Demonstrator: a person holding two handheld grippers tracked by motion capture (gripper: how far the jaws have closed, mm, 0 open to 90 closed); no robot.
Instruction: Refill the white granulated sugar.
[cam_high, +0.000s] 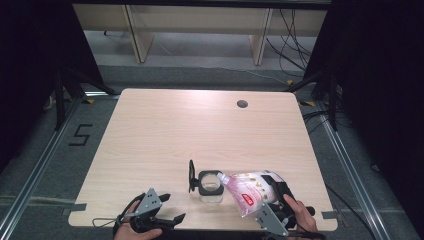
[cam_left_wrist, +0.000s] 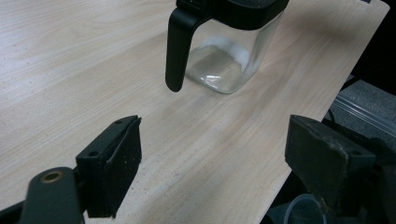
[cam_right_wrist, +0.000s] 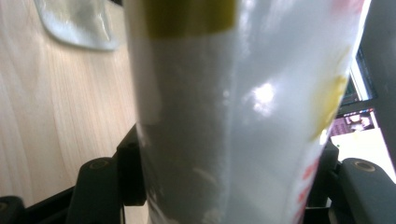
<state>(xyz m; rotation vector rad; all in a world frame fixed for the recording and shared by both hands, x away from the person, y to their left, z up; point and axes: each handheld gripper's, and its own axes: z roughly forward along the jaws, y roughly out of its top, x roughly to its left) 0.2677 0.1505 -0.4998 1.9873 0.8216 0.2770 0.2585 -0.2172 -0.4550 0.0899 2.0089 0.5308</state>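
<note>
At the near edge of the desk (cam_high: 150, 130), the left gripper (cam_high: 167, 210) rests low by the person's left hand (cam_high: 135, 231), its jaws standing wide apart with nothing between them; in the left gripper view the bare wood shows between the two black pads. To its right along the same edge, the right gripper (cam_high: 280, 192) sits in the person's right hand (cam_high: 300, 217) and has its jaws clamped on the sides of a white pouch (cam_high: 248, 191) printed in pink and yellow. In the right gripper view the pouch (cam_right_wrist: 233, 112) stands close up between the two jaws, glossy white with a yellow band near its top. From above, the pouch lies tilted, its lower end at the gripper and its narrow upper end reaching left to the mouth of a clear glass jar (cam_high: 210, 189). The jar stands upright on the desk, just beyond the left gripper and between the two hands, with a black rim and its black lid (cam_high: 191, 176) hinged open and standing up on the left side. In the left gripper view the jar (cam_left_wrist: 224, 56) sits ahead of the open jaws, well clear of them, a black tab hanging down its near side. Farther off, near the far right corner of the desk, is a round cable hole (cam_high: 242, 104), and beyond the desk is grey floor (cam_high: 200, 75).
</note>
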